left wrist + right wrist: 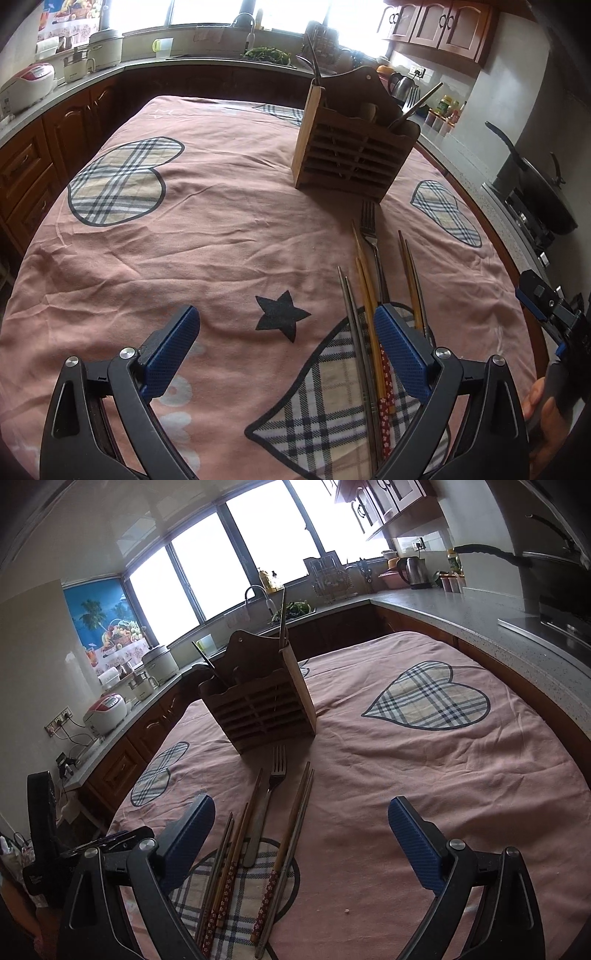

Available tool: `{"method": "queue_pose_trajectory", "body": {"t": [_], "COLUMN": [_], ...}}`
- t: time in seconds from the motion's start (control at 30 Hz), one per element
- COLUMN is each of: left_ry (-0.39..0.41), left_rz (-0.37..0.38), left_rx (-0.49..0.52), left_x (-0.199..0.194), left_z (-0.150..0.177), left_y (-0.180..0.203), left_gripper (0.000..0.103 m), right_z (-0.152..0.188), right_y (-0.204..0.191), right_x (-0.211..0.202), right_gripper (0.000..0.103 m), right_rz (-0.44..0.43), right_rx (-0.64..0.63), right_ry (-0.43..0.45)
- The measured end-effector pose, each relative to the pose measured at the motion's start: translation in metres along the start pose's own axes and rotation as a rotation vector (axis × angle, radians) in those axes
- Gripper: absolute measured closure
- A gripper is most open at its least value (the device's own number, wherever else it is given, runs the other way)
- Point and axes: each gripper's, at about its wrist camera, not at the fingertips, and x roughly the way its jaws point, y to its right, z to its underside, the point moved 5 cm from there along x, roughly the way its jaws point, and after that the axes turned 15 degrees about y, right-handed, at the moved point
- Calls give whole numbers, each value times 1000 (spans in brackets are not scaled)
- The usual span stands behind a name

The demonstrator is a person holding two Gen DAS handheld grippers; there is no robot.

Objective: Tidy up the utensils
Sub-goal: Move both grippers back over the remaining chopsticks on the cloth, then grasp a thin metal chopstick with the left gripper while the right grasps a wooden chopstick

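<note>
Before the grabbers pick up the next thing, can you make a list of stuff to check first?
1. Left gripper open and empty: ok, its fingers stand wide apart.
2. Right gripper open and empty: ok.
3. Fork free to grab: ok, it lies flat between the chopsticks, tines toward the holder.
4. Wooden holder upright on the tablecloth: ok.
5. Room left in the holder: cannot tell, a few utensils already stick out of the top.
6. A gripper lined up over one utensil: not ok, both hang short of the pile.
</note>
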Motion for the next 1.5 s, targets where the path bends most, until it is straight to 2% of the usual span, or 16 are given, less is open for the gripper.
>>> {"method": "queue_pose_trajectory", "body": {"t": [0.2, 0.27, 0.33, 0.5, 0.73, 1.0, 1.17, 1.37, 1.5], "left_ry": [-19, -32, -50, -88, -153, -177, -175, -184, -188], "left_rz": [-13, -13, -13, -20, -44, -13, -19, -33, -58], "left_rx": [56, 67, 82, 125, 168, 186, 216, 222, 245], "left_x": [9, 14, 20, 36, 63, 76, 80, 78, 81], "left_z": [2, 3, 4, 10, 21, 21, 21, 20, 19], "left_y": [10, 12, 15, 24, 31, 43, 41, 27, 24], "left_gripper": [7, 10, 13, 17, 30, 31, 31, 32, 33], "right_z": [9, 13, 16, 21, 23, 24, 27, 30, 31], "right_y": [2, 4, 6, 6, 9, 17, 15, 10, 7], "right_x": [10, 16, 21, 33, 46, 62, 75, 94, 108], "right_gripper": [32, 44, 51, 54, 54, 54, 54, 62, 72], "right_rz": [7, 10, 9, 2, 2, 15, 8, -4, 4], "right_rx": [-6, -2, 4, 6, 18, 28, 22, 2, -35], "right_ry": [-50, -72, -94, -122, -144, -168, -190, -220, -253]}}
